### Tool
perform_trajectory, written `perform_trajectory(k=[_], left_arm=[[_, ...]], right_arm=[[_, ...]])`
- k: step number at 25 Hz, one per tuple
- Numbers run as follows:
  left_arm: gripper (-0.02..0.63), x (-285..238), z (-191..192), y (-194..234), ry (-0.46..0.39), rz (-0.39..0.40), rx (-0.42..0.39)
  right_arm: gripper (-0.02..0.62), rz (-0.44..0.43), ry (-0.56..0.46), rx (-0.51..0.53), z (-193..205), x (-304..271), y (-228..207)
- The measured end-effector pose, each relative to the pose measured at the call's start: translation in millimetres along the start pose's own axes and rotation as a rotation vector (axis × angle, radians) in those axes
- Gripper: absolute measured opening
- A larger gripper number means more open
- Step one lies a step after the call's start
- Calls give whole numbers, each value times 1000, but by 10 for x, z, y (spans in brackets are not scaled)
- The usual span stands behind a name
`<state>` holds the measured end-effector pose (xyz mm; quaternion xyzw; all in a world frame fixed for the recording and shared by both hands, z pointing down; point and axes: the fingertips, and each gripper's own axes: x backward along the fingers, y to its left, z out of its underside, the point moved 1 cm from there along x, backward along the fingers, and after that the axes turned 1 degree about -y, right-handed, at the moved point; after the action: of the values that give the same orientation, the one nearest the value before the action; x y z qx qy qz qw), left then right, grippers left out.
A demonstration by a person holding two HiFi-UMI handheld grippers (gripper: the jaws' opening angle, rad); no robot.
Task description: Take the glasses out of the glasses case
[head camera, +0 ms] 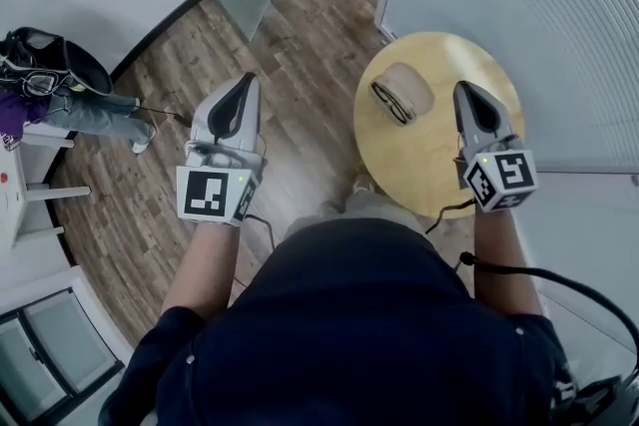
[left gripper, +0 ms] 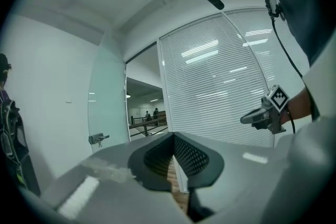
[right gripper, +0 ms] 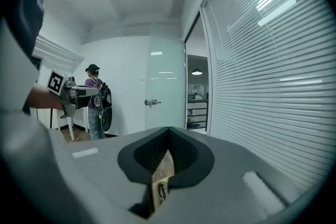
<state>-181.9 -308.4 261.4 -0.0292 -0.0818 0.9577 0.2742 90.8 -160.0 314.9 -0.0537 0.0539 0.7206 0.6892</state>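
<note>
A tan glasses case (head camera: 409, 85) lies on the round wooden table (head camera: 419, 165), with dark-framed glasses (head camera: 387, 104) along its near left edge. Whether they rest inside the case or against it I cannot tell. My right gripper (head camera: 465, 88) hovers over the table just right of the case, its jaws shut and empty, tips meeting (right gripper: 168, 129). My left gripper (head camera: 248, 79) hangs over the wooden floor, well left of the table. It is shut too (left gripper: 173, 136), with nothing in it. Both gripper views point level into the room and show neither the case nor the glasses.
A person with a backpack (head camera: 62, 87) stands at the far left, also visible as a figure (right gripper: 95, 107) near a glass door (right gripper: 164, 92). Slatted blinds (head camera: 519, 5) line the wall behind the table. A white table (head camera: 12, 187) stands at the left edge.
</note>
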Motion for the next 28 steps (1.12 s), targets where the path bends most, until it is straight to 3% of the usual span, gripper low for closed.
perform_trajectory(k=[13,20,28], left_arm=[[6,-703,-38,-456,-23,40,-56],[6,-1034,-65,-315,-23,64,-55],[6,-1405,114,-395,3,184,-31]], right_arm=[[9,-94,14,-22,292,-165,-221],[9,-60,53,-86,412,-245,-414],[9,28,13,-62,410,-411,-396]])
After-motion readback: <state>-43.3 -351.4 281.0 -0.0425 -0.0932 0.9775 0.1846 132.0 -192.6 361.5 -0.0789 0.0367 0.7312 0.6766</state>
